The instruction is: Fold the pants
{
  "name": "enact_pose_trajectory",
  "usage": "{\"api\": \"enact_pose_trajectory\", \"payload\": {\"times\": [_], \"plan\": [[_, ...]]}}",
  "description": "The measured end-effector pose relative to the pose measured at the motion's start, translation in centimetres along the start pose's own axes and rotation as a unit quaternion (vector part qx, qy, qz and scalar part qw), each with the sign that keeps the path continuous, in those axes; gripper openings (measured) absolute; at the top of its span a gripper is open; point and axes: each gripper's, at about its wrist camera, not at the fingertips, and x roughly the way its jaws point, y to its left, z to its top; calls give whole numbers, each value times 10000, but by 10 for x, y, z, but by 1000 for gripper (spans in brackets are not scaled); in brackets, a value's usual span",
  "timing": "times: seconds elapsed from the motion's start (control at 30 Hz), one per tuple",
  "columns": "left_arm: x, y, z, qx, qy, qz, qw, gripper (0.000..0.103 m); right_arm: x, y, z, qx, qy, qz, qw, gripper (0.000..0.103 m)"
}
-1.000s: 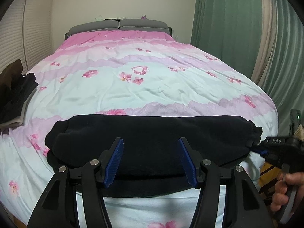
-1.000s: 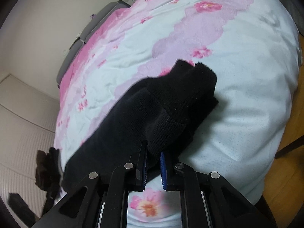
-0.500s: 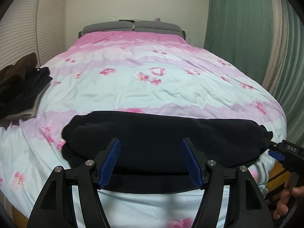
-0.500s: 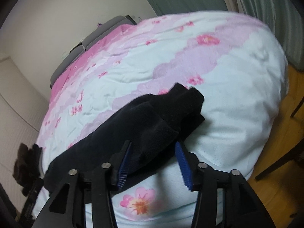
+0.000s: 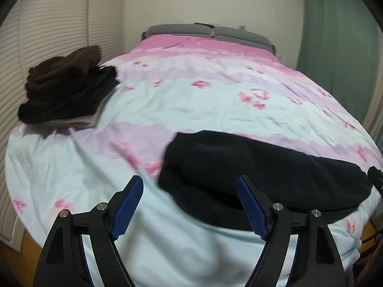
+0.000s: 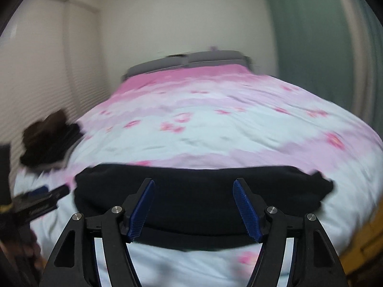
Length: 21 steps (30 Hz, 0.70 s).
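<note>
Pants (image 5: 258,174), black, lie as 1 long folded band across the near end of the bed (image 5: 191,110), on the floral duvet. Lengthwise fold looks done, w/ edges roughly stacked; judging by the length, at least 1 crosswise fold is left, then prob. a move to the pile.

Left hand-held gripper (image 5: 190,210): jaws apart, have just been opening, nothing pinched; it hangs over bare duvet off the band's left end. Right hand-held gripper (image 6: 194,205): jaws apart too, have just been opening; fabric shows between the fingers in that view but the pads don't press it.

Pile of dark folded clothes (image 5: 64,95) sits at the bed's left edge, well apart from the pants. Headboard (image 5: 205,32) at the far end, green curtain (image 5: 335,47) on the right. Nothing lies on the pants or blocks either end. Right view is blurred.
</note>
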Motion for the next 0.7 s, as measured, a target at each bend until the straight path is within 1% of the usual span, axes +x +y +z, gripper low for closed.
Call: {"api": "enact_pose_trajectory", "payload": {"times": [0.07, 0.2, 0.33, 0.5, 0.6, 0.7], "plan": [[-1, 14, -1, -103, 43, 91, 9999, 80, 13, 26, 0, -341, 106, 263, 9990, 69], [-9, 33, -2, -194, 25, 255, 9995, 80, 42, 74, -1, -879, 408, 771, 9923, 69], [-17, 53, -6, -180, -50, 474, 9987, 80, 56, 114, -8, -1363, 525, 1083, 9833, 69], [-15, 73, -11, -158, -75, 655, 9977, 80, 76, 161, -18, -1977, 604, 1203, 9710, 69], [-13, 81, -12, -207, -104, 698, 9973, 80, 87, 181, -28, -2306, 654, 1161, 9639, 69], [-11, 86, -12, -315, -102, 635, 9974, 80, 98, 192, -33, -2511, 694, 1026, 9600, 67]]}}
